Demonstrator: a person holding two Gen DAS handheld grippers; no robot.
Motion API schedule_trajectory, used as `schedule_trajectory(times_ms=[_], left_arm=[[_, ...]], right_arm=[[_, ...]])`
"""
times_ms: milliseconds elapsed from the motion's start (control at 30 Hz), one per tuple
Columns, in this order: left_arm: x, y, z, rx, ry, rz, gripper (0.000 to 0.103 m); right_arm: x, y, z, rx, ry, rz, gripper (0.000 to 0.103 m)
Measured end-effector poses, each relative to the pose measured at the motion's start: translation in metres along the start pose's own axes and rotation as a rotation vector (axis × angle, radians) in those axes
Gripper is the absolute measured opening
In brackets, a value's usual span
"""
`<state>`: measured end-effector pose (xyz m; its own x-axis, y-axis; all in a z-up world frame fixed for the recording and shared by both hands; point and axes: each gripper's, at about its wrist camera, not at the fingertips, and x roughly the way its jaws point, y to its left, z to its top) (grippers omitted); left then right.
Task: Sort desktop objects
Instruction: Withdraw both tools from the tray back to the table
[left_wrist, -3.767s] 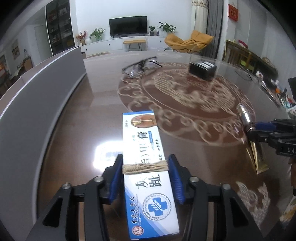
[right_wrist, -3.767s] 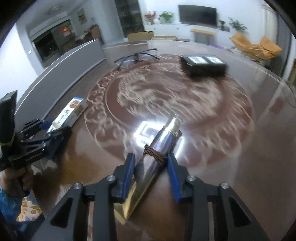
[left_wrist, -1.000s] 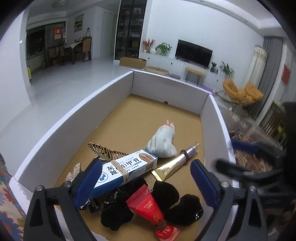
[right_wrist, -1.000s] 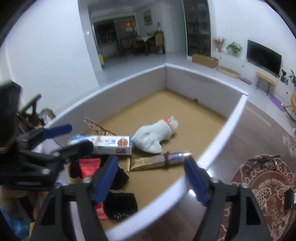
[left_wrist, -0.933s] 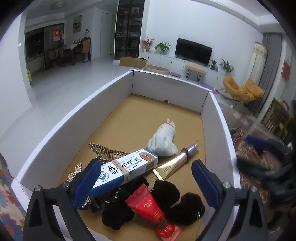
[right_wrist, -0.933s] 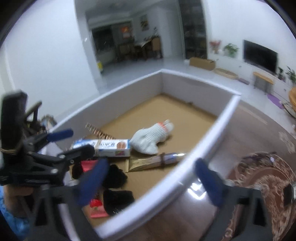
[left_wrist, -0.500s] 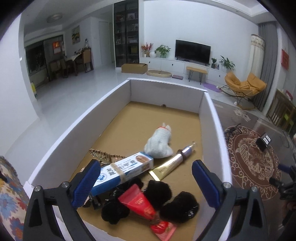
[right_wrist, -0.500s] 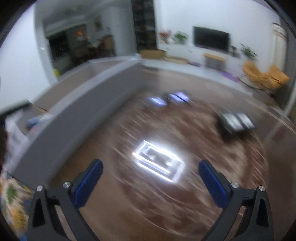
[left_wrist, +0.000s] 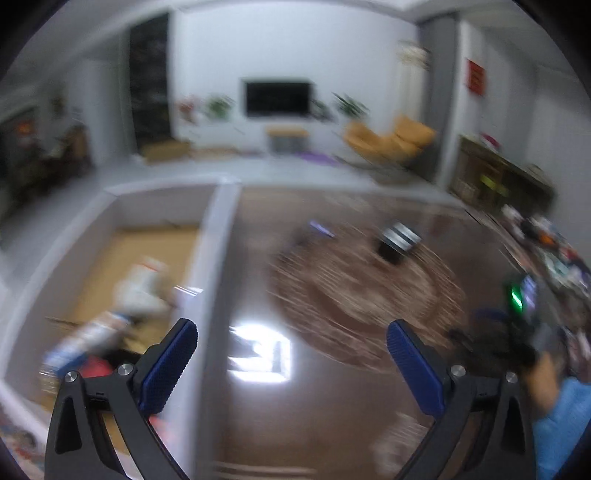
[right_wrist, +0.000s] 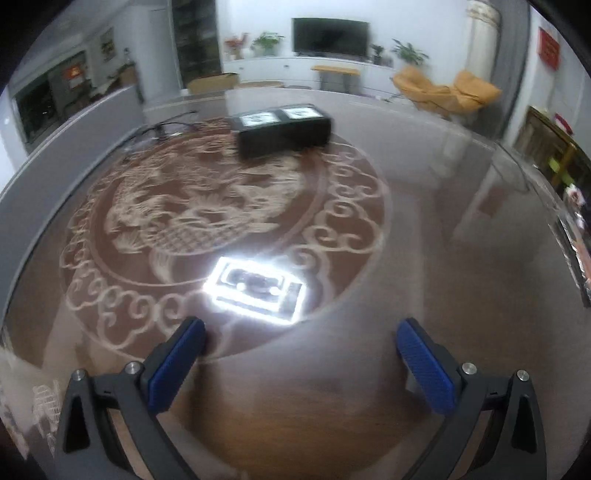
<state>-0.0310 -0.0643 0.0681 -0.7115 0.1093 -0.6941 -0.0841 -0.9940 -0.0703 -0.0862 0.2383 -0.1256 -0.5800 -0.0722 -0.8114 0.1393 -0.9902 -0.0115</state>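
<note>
Black box (right_wrist: 283, 129) sits untouched on the table (right_wrist: 443, 258); left tool (left_wrist: 291, 354) and right tool (right_wrist: 301, 354) gape wide, empty.

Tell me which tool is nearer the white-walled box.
Left. The left tool hangs over a side wall of the white-walled box; the right tool is out over the brown table, off to that wall's right.

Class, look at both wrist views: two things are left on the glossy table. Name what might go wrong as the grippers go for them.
1. The eyeglasses lie flat with thin frames near the white box wall; open pads may slip off or bend them.
2. The black box looks wide; the right gripper, open and empty, may barely span it.
3. The left gripper hangs open beside the box wall; its view is blurred, so clipping that wall is possible.
</note>
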Motion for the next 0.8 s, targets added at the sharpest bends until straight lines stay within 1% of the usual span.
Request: schedule_trajectory(times_ms=[67, 100, 200, 300, 333, 367, 400, 467, 533, 567, 600, 667, 700, 767, 800], left_arm=[[0.032, -0.022, -0.01, 0.014, 0.103, -0.063, 0.103], [0.055, -0.032, -0.018, 0.03, 0.16, -0.069, 0.103], [0.114, -0.048, -0.037, 0.072, 0.294, -0.026, 0.103], [0.15, -0.051, -0.045, 0.099, 0.34, -0.009, 0.103], [0.154, -0.056, -0.044, 0.127, 0.314, 0.015, 0.103], [0.16, -0.059, -0.037, 0.15, 0.303, -0.009, 0.103], [0.166, -0.058, -0.028, 0.155, 0.31, -0.025, 0.103], [0.175, -0.057, -0.006, 0.162, 0.296, -0.029, 0.103], [0.189, -0.053, 0.027, 0.193, 0.258, 0.004, 0.103], [0.201, -0.049, 0.043, 0.207, 0.257, 0.032, 0.103], [0.218, -0.043, 0.06, 0.21, 0.277, 0.057, 0.103], [0.244, -0.031, 0.083, 0.193, 0.309, 0.097, 0.103], [0.257, -0.022, 0.098, 0.172, 0.307, 0.124, 0.103], [0.268, -0.013, 0.112, 0.149, 0.301, 0.137, 0.103], [0.277, -0.01, 0.119, 0.147, 0.306, 0.132, 0.103]], right_arm=[[0.0, -0.002, 0.0, 0.002, 0.0, -0.001, 0.103], [0.0, -0.003, 0.0, -0.001, 0.001, 0.0, 0.103], [0.0, -0.004, 0.001, 0.0, 0.001, 0.0, 0.103], [0.0, -0.004, 0.001, 0.0, 0.001, 0.0, 0.103], [0.0, -0.004, 0.002, 0.0, 0.001, 0.0, 0.103], [0.0, -0.004, 0.002, 0.0, 0.001, 0.0, 0.103], [0.0, -0.004, 0.001, 0.0, 0.001, 0.0, 0.103], [0.0, -0.004, 0.002, 0.0, 0.002, -0.001, 0.103], [0.0, -0.004, 0.002, 0.0, 0.002, 0.0, 0.103], [0.0, -0.004, 0.002, 0.0, 0.002, 0.0, 0.103], [0.0, -0.004, 0.002, 0.0, 0.001, 0.0, 0.103], [0.0, -0.004, 0.002, 0.0, 0.002, 0.0, 0.103], [0.0, -0.004, 0.002, 0.0, 0.002, 0.0, 0.103], [0.0, -0.004, 0.002, 0.0, 0.002, 0.0, 0.103], [0.0, -0.004, 0.002, 0.0, 0.002, 0.0, 0.103]])
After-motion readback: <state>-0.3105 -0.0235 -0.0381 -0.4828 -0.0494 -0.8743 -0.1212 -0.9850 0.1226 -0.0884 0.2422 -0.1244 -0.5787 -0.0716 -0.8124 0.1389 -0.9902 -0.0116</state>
